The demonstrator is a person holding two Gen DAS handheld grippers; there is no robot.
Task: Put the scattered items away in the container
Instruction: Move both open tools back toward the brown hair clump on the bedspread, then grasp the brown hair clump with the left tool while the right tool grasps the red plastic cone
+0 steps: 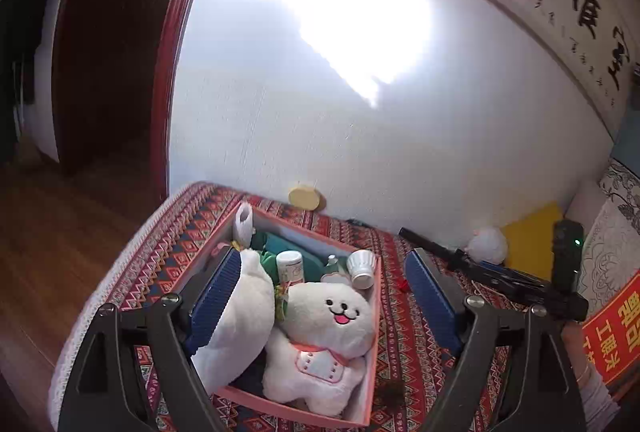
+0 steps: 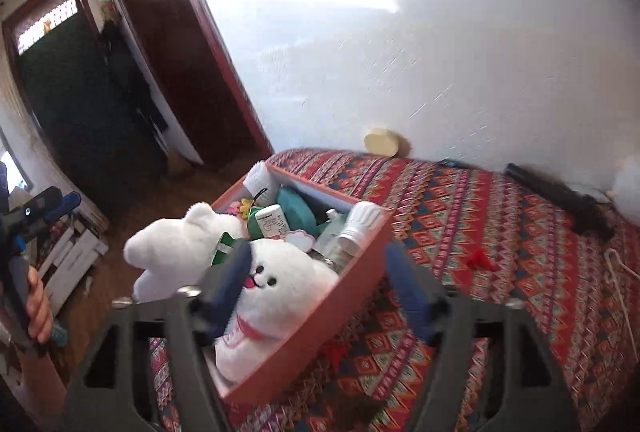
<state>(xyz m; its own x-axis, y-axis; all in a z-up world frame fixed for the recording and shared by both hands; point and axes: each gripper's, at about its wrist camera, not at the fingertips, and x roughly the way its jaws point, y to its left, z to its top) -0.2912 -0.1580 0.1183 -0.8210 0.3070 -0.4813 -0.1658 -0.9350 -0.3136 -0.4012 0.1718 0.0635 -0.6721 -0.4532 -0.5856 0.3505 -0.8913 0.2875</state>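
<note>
Left tongs [image 1: 320, 296] apart above the pink box [image 1: 372, 384], nothing between the blue pads [image 1: 216, 296]; right tongs [image 2: 316, 292] likewise apart, hovering over the box's near corner, empty

Pink box [image 2: 320, 316] resting on a bench draped in a red patterned cloth [image 2: 500, 232], pushed toward its left edge, near the white wall [image 1: 400, 160]

Inside the box: smiling white plush dog [image 1: 320, 336] with a pink bib at the near end; second white plush [image 1: 244, 316] leaning over the left wall, partly hanging outside; white bottle [image 1: 290, 266] upright in the middle; white ribbed cup [image 1: 362, 266] tipped against the right wall; teal cloth [image 1: 280, 244] toward the far end

Still out on the cloth: small red scrap [image 2: 478, 259] just right of the box, yellow round sponge [image 1: 307, 198] against the wall, black tripod [image 1: 500, 272] lying well to the right beside a white fluffy ball [image 1: 486, 244]

A hand [image 2: 38, 308] at the left edge of the right wrist view, gripping the other handle
</note>
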